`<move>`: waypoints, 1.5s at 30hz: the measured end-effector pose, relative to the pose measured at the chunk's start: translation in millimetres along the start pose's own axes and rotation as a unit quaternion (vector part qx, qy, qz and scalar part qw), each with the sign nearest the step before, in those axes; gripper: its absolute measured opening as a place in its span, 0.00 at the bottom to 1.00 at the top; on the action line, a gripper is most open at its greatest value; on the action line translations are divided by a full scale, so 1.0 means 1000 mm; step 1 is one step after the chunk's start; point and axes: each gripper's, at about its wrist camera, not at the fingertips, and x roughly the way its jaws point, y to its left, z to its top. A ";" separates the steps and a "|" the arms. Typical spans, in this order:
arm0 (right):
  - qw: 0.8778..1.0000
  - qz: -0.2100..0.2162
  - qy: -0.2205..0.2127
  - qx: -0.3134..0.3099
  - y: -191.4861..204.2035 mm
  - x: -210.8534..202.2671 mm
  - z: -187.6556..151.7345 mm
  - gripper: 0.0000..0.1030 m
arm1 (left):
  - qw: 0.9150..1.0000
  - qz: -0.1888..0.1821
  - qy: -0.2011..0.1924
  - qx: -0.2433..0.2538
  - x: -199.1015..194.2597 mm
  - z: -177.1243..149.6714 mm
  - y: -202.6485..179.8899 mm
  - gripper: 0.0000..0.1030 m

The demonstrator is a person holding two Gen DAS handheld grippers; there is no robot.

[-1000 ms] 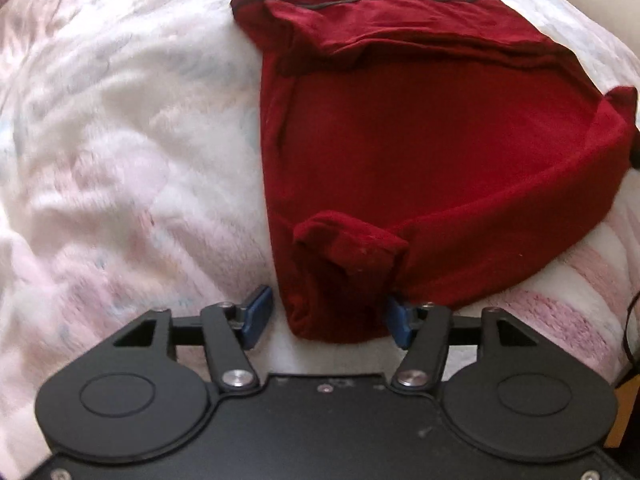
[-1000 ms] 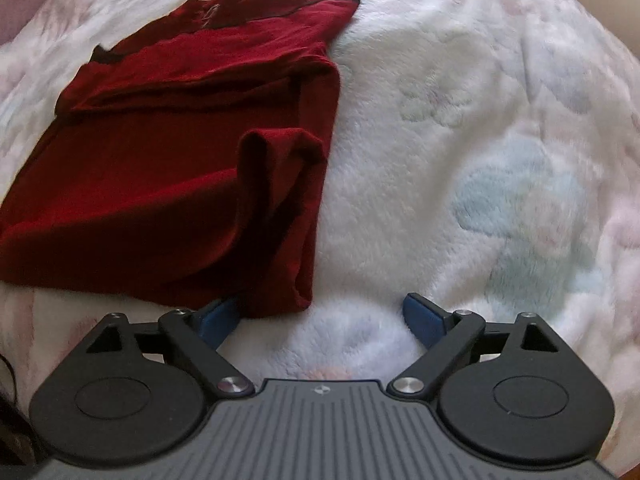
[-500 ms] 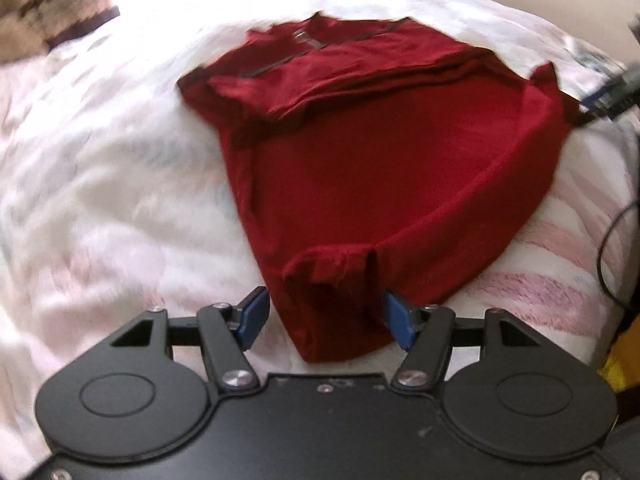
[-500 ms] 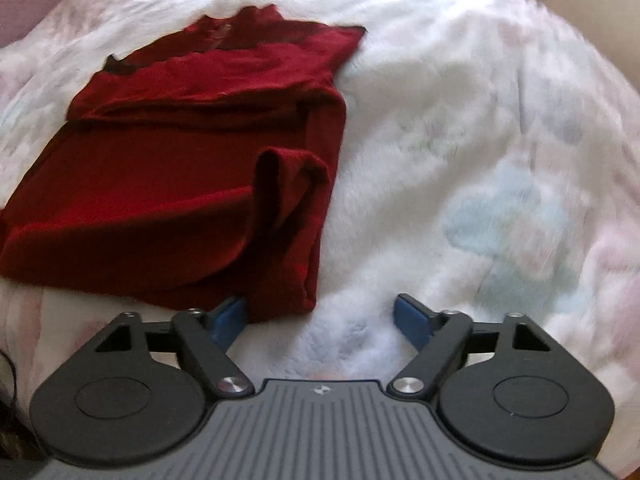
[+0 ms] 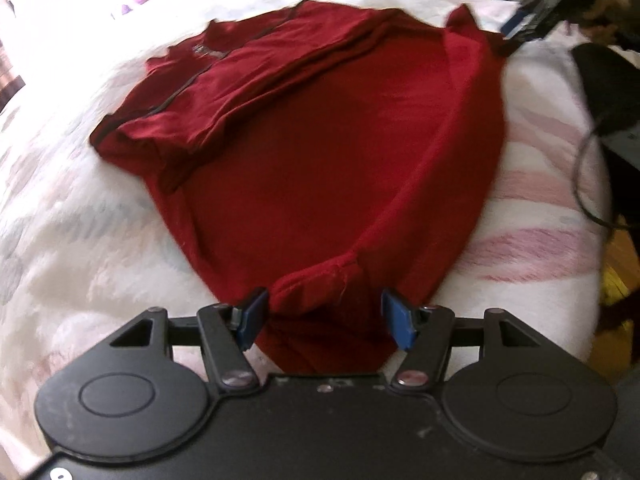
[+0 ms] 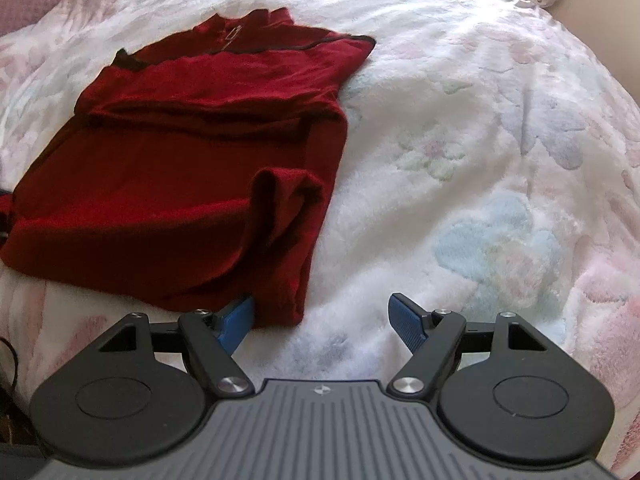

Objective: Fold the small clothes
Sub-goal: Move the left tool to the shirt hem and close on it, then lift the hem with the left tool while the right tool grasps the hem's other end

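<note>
1. The red garment [image 5: 320, 160] lay spread on the white floral blanket [image 5: 80, 240], its sleeves folded across the upper body and its collar at the far end.
2. The left gripper [image 5: 324, 316] stood with its jaws wide apart, a bunched corner of the hem lying between the blue pads [image 5: 250, 314] without being pinched. Compared with a second earlier, the left wrist view had swung, so the garment ran diagonally up to the left and the hem corner sat deeper between the jaws.
3. The right gripper [image 6: 324, 324] was likewise spread wide; its left pad [image 6: 236, 322] touched the garment's [image 6: 180, 168] near corner, while the right pad rested over bare blanket [image 6: 480, 160]. This view had changed little.
4. A dark cable [image 5: 588, 184] hung at the bed's edge.
</note>
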 end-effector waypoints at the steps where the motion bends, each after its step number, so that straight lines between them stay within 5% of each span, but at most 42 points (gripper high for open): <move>1: 1.000 0.001 0.002 -0.003 0.001 0.001 -0.001 0.86 | 1.000 -0.012 0.003 0.010 -0.004 -0.001 0.001 0.61; 4: 1.000 0.001 0.009 -0.007 0.003 0.003 -0.004 0.86 | 0.999 -0.027 0.020 0.033 -0.009 -0.004 0.008 0.62; 8: 1.000 0.003 0.007 0.001 0.002 0.003 -0.006 0.86 | 0.998 -0.001 0.040 0.041 -0.007 -0.005 0.014 0.62; 18: 1.000 0.000 0.008 0.000 0.004 0.004 -0.005 0.86 | 1.000 0.002 0.004 0.021 0.016 0.006 0.015 0.64; 21: 1.000 0.003 0.005 0.003 0.002 0.001 -0.005 0.86 | 0.998 0.033 -0.037 -0.025 0.009 0.003 0.013 0.55; 24: 1.000 0.000 0.000 0.006 -0.001 -0.003 -0.004 0.86 | 0.997 0.016 -0.025 -0.067 0.010 0.001 0.014 0.52; 26: 1.000 -0.006 -0.003 0.004 -0.003 -0.005 -0.003 0.86 | 0.998 0.024 -0.017 -0.047 0.011 -0.002 0.005 0.18; 27: 1.000 -0.008 -0.004 0.005 -0.005 -0.007 -0.002 0.86 | 0.999 0.019 -0.007 -0.042 0.015 -0.002 0.004 0.08; 34: 1.000 -0.015 -0.009 0.013 -0.015 -0.015 0.003 0.86 | 0.999 0.029 -0.009 -0.009 0.014 0.000 -0.010 0.08; 40: 1.000 -0.011 -0.019 0.010 -0.012 -0.019 0.005 0.86 | 0.993 0.055 -0.071 -0.070 -0.015 -0.001 -0.010 0.08; 45: 0.998 0.007 -0.058 -0.016 -0.014 -0.025 0.009 0.86 | 0.973 0.081 -0.152 -0.153 -0.056 -0.005 -0.002 0.08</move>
